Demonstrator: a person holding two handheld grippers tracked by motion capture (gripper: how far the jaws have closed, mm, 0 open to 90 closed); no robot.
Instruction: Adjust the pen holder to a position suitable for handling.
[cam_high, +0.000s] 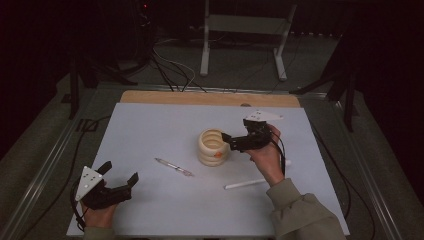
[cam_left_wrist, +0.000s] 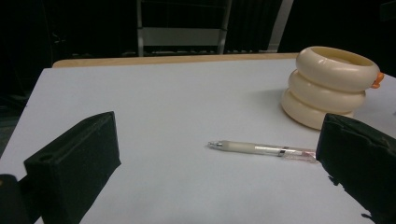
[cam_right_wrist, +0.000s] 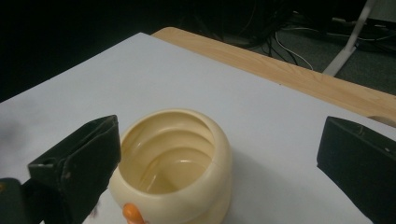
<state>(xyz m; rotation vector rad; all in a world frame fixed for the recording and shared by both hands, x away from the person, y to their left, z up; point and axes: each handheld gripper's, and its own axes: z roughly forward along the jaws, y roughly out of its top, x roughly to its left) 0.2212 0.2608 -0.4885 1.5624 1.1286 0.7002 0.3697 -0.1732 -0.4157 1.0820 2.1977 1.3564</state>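
High view: right gripper, jaws apart, hovers at the cream ribbed holder mid-table; clear pen lies at its 8 o'clock, white pen at 5. Left gripper view: jaws apart, clear pen ahead, likely next pick. Right gripper view: holder below looks empty.

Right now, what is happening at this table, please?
A person holds a gripper in each hand over a white mat. The right gripper is open just above the cream ribbed pen holder, which looks empty inside. The left gripper is open near the table's front edge. A clear pen and a white pen lie on the mat, untouched.
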